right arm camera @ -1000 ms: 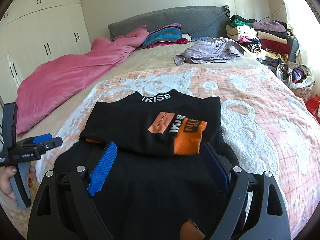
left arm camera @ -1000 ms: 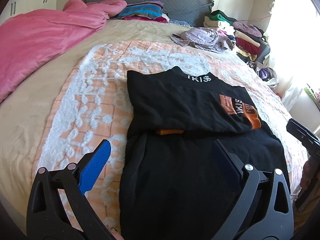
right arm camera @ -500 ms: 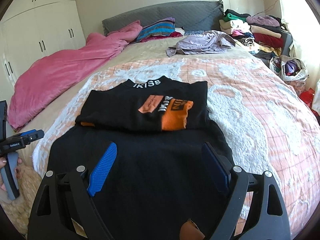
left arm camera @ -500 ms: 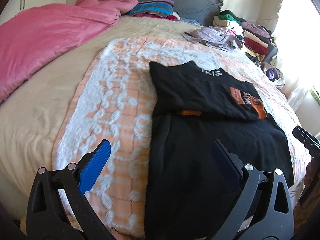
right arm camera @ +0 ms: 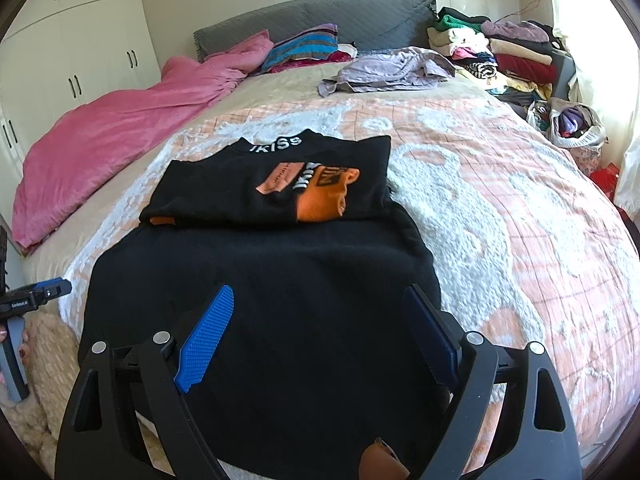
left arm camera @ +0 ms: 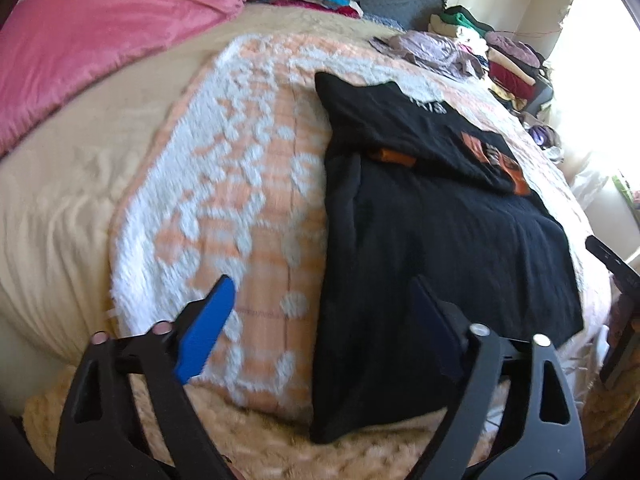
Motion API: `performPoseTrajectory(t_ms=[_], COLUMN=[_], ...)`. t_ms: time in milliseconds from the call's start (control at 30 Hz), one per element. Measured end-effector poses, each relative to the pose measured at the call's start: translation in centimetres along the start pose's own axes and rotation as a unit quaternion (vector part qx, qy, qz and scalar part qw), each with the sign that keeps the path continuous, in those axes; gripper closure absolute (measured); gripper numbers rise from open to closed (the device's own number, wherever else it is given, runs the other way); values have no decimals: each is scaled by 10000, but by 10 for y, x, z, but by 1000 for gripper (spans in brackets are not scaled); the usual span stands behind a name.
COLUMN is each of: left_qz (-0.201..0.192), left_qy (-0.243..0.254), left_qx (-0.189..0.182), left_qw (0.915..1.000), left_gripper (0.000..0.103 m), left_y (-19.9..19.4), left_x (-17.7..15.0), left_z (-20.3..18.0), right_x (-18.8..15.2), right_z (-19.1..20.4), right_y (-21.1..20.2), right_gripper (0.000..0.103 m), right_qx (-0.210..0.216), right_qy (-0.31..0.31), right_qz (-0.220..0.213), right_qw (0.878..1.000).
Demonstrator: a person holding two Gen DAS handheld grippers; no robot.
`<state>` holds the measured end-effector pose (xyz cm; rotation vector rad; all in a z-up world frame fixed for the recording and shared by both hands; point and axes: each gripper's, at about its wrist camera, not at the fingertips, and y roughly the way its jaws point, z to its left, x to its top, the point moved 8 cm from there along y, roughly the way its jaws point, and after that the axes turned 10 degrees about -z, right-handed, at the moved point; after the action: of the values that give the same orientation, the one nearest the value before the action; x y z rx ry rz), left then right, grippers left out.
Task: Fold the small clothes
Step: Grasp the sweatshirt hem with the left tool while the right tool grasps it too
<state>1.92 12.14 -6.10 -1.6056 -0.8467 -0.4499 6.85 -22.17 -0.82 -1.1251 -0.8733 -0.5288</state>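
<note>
- The left gripper (left arm camera: pixel 320 320) has its jaws parted with nothing held; they have just been closing a little. Its blue left finger (left arm camera: pixel 206 326) hangs over the peach-and-white bedspread (left arm camera: pixel 248 184), while its right finger stands over the left hem edge of the black shirt (left arm camera: pixel 432 240), so that edge runs between the two fingers, not pressed by either.
- The right gripper (right arm camera: pixel 320 332) is wide open and empty; both its fingers hover above the shirt's lower half near the foot edge of the bed (right arm camera: pixel 256 80).
- The shirt lies flat at the bed's foot edge, hem draping over it, its upper part folded down with an orange print (right arm camera: pixel 320 196) and white collar lettering showing.
- Farther out: a pink blanket (right arm camera: pixel 120 128) along the bed's left side, a lilac garment (right arm camera: pixel 388 70) near the headboard, and stacked clothes (right arm camera: pixel 500 48) at the far right corner.
</note>
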Motion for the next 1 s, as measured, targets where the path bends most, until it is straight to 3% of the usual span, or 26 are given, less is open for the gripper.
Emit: performPoseTrajectory(t_ms=[167, 400, 833, 1000], left_qz=[226, 477, 945, 1043], left_qy=[-73, -166, -48, 81], left_qx=[-159, -391, -523, -578], left_qw=[9996, 9980, 9941, 9928], left_gripper=[50, 68, 70, 75], left_y=[2, 2, 13, 15], left_x=[-19, -37, -62, -67], left_z=[-1, -2, -5, -10], right_x=[-8, -21, -57, -70], right_z=[-6, -13, -18, -22], right_y=[-5, -9, -12, -15], right_gripper=[18, 18, 18, 18], right_qx=[-14, -11, -18, -66], right_qy=[73, 134, 117, 52], right_qz=[32, 144, 557, 740], right_qw=[10000, 9998, 9984, 9972])
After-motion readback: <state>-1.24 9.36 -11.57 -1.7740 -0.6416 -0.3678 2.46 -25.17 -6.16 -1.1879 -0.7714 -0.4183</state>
